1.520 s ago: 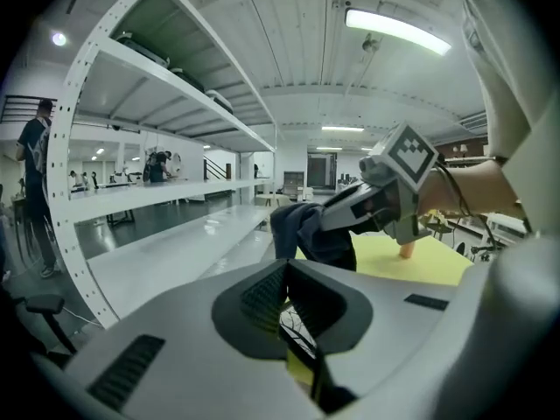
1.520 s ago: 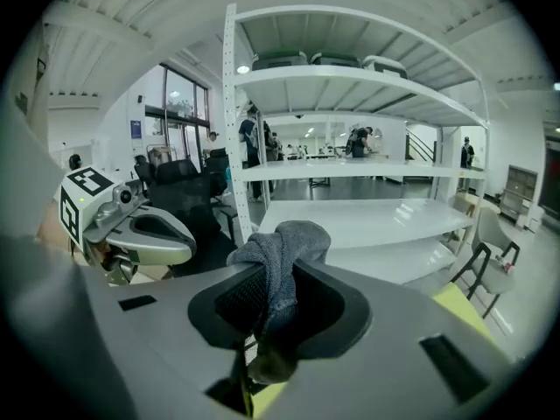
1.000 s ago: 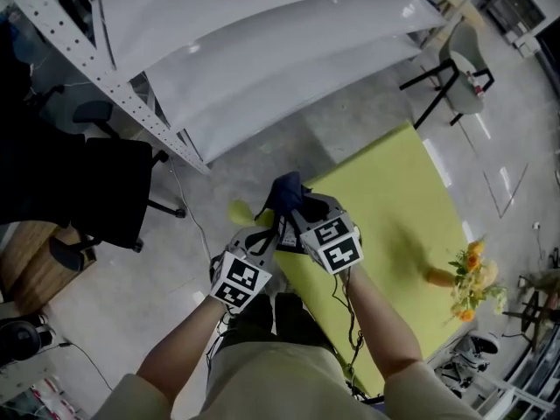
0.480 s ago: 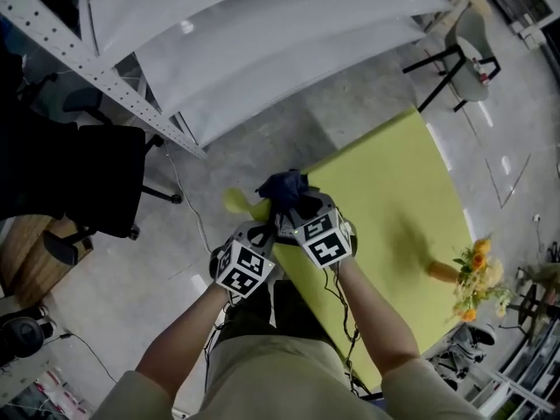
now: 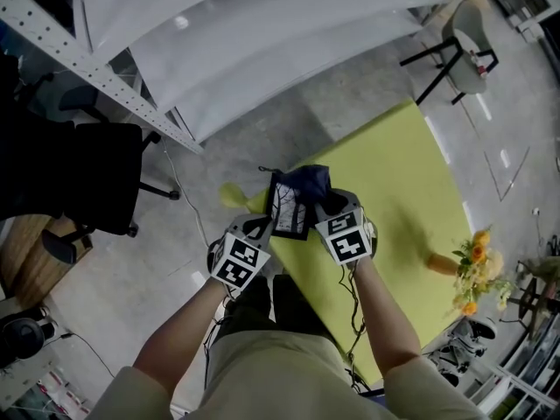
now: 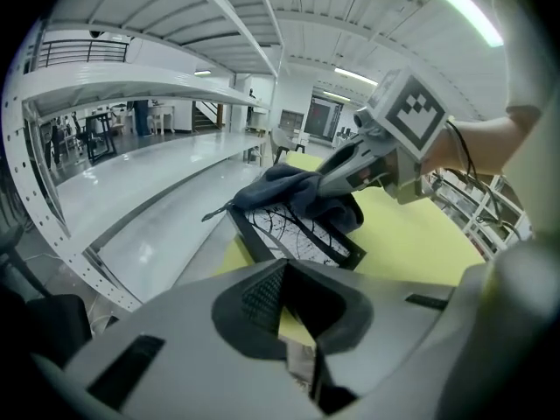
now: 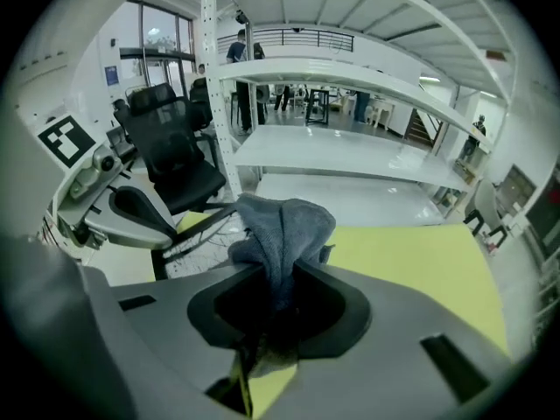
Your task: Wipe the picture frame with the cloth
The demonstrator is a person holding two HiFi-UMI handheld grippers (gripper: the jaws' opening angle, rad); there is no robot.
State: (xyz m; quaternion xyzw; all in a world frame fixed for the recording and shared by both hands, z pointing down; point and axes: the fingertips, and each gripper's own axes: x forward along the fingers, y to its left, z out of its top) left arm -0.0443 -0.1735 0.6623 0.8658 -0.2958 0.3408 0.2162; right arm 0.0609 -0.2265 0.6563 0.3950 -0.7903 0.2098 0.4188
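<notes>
A black picture frame [image 5: 287, 208] with a bare-tree print hangs in the air over the near corner of the yellow table [image 5: 394, 182]. My left gripper [image 5: 265, 227] is shut on its lower edge; in the left gripper view the frame [image 6: 293, 230] rises just beyond the jaws [image 6: 297, 322]. A dark blue cloth [image 5: 311, 180] rests on the frame's top right corner, bunched in my right gripper [image 5: 322, 201], which is shut on it. The right gripper view shows the cloth [image 7: 282, 226] rising out of the jaws [image 7: 276, 313], with the frame [image 7: 188, 234] to its left.
An orange vase of flowers [image 5: 471, 271] stands at the table's right edge. A black office chair [image 5: 105, 182] is on the floor to the left. White rack shelves [image 5: 262, 42] run across the back, with a light chair [image 5: 464, 55] at the far right.
The right gripper has carried the cloth rightward across the frame, from its upper left to its top right corner. The printed face now shows. Both hands shifted slightly right.
</notes>
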